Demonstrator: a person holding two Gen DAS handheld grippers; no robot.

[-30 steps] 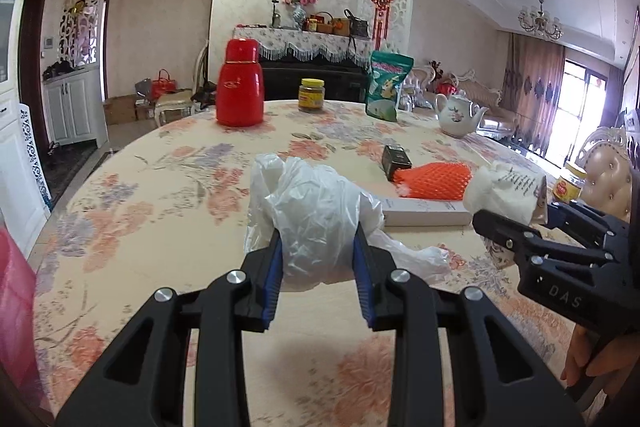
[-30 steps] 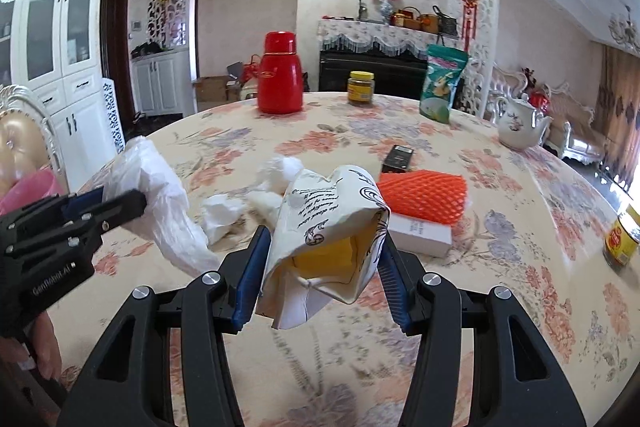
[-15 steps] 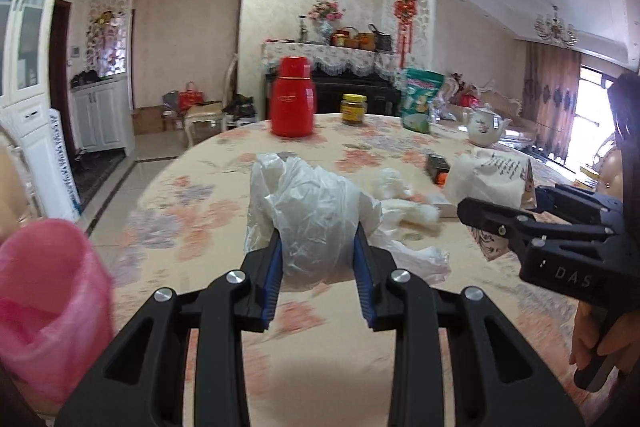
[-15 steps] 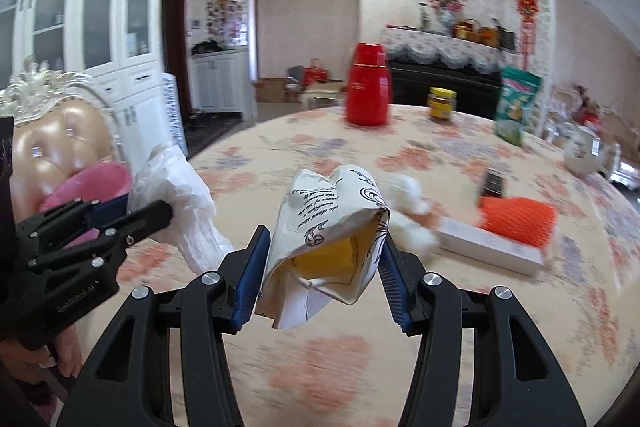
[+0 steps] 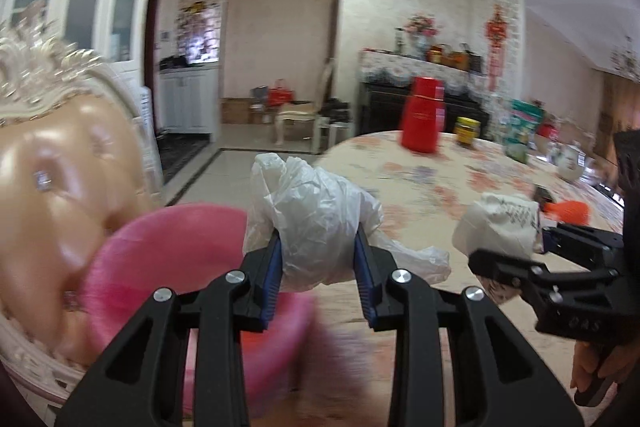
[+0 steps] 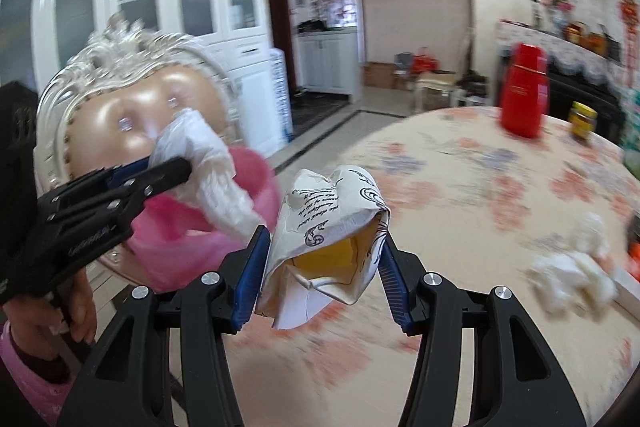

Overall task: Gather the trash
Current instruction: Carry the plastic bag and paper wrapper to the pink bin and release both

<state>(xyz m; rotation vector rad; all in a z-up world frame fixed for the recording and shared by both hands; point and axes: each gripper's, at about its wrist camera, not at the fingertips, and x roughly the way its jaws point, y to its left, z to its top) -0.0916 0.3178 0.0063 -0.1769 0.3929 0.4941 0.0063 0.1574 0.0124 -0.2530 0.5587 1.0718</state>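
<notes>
Plastic bag [image 5: 316,215], white and crumpled, sat mid-frame in the left wrist view, clenched between the blue pads of the left gripper [image 5: 318,259]. A tail of it hung out to the right past the pad. Below and left of it was a pink bin [image 5: 168,247], blurred, its rim just under the bag. Behind the bin, at the left edge, stood a padded chair [image 5: 52,187] with an ornate white frame.

In the right wrist view a printed paper wrapper [image 6: 332,223], yellow inside, was squeezed between the pads of the right gripper [image 6: 320,267], centre frame. Left gripper and bag showed at middle left there, over the bin. Floral table [image 6: 480,179] filled the right half, with crumpled white tissues [image 6: 572,267] at lower right, a red flask [image 6: 524,95] and a jar [image 6: 582,121] at upper right. A hand [image 6: 76,303] with a pink sleeve was at lower left.
</notes>
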